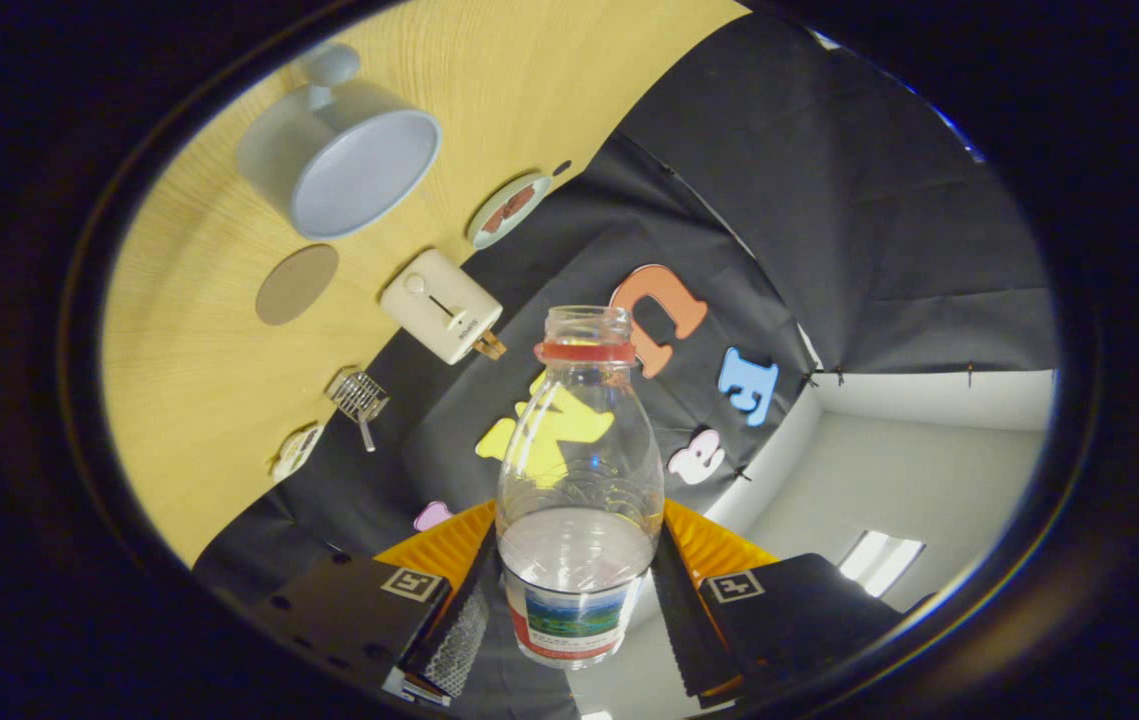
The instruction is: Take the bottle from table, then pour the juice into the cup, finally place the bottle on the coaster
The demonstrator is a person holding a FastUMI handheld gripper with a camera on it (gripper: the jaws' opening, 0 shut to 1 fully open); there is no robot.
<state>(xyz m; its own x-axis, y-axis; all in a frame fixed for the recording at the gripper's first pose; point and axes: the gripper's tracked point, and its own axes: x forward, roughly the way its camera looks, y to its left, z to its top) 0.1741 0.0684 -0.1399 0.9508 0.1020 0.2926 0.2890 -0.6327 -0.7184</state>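
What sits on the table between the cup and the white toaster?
In the gripper view, the round brown coaster lies between cup and toaster; the tongs grip the bottle.

I had the gripper (577, 600) rolled well over to one side, its two black fingers (459, 620) closed in from left and right, both pressing against the lower body of the bottle (579, 480) held between them.
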